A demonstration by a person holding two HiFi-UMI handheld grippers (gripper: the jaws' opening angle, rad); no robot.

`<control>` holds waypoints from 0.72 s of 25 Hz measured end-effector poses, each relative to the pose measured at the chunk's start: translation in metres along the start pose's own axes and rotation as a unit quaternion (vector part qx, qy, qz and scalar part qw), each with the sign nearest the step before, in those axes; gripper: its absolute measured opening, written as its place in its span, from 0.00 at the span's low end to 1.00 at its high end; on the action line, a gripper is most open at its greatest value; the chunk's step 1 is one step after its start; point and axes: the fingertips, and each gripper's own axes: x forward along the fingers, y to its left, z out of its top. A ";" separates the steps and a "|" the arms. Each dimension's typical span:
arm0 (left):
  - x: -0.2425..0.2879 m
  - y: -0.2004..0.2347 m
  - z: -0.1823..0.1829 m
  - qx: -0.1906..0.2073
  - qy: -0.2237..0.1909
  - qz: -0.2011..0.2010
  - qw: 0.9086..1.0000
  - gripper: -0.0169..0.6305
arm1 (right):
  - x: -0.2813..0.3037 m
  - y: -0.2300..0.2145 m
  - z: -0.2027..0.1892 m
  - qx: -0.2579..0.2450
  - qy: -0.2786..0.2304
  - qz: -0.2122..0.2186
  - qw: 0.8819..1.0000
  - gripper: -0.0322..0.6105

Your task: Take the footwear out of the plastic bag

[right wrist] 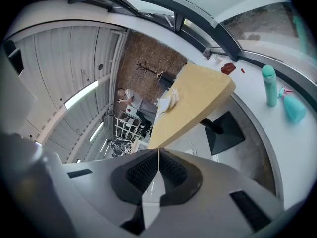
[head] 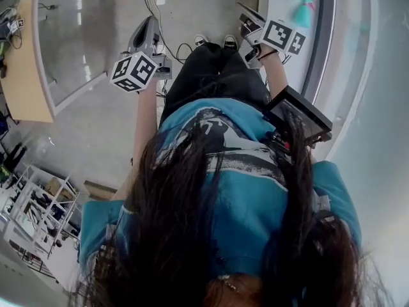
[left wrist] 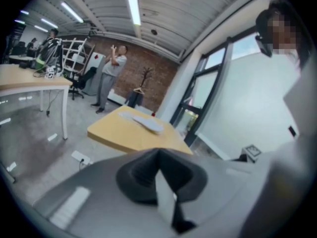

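A pale, flat bundle (left wrist: pixel 144 122), perhaps the plastic bag, lies on a yellow table (left wrist: pixel 112 132) ahead of me; what it holds is too small to tell. In the right gripper view the same pale bundle (right wrist: pixel 170 102) rests on that table (right wrist: pixel 199 99). My left gripper (left wrist: pixel 159 153) is shut with nothing between its pads, held in the air well short of the table. My right gripper (right wrist: pixel 158 152) is likewise shut and empty. In the head view both grippers, left (head: pixel 149 22) and right (head: pixel 243 9), reach forward over the floor above the person's black trousers and shoes.
A white window ledge (right wrist: pixel 297 148) on the right carries a teal bottle (right wrist: pixel 269 86) and a teal spray bottle (right wrist: pixel 294 108). The table's black base (right wrist: pixel 225 131) stands on the grey floor. Another person (left wrist: pixel 111 69) stands far back by a brick wall. A wooden desk (head: pixel 19 69) is at left.
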 end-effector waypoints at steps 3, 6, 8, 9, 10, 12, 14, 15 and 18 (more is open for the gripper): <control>-0.028 0.012 -0.024 -0.014 0.004 0.007 1.000 0.01 | -0.002 0.002 -0.034 0.004 0.007 0.000 1.000 0.08; -0.036 0.012 -0.034 -0.025 0.007 0.003 1.000 0.01 | -0.002 0.003 -0.041 -0.001 0.011 -0.003 1.000 0.08; -0.040 0.010 -0.038 -0.028 0.009 -0.004 1.000 0.01 | -0.001 0.006 -0.043 -0.001 0.012 -0.005 1.000 0.08; -0.045 0.010 -0.039 -0.028 0.012 -0.009 1.000 0.01 | 0.000 0.008 -0.045 -0.002 0.011 -0.006 1.000 0.08; -0.052 0.011 -0.042 -0.025 0.014 -0.012 1.000 0.01 | -0.001 0.011 -0.048 -0.004 0.009 -0.008 1.000 0.08; -0.072 0.018 -0.047 -0.015 0.018 -0.016 1.000 0.01 | -0.002 0.020 -0.061 -0.008 0.001 -0.011 1.000 0.08; -0.096 0.031 -0.053 -0.009 0.017 -0.021 1.000 0.01 | -0.005 0.030 -0.080 -0.012 -0.009 -0.012 1.000 0.08; -0.107 0.037 -0.055 -0.010 0.014 -0.024 1.000 0.01 | -0.007 0.037 -0.092 -0.013 -0.014 -0.012 1.000 0.08; -0.136 0.055 -0.061 -0.016 0.004 -0.040 0.999 0.01 | -0.012 0.058 -0.129 -0.016 -0.030 -0.001 0.999 0.08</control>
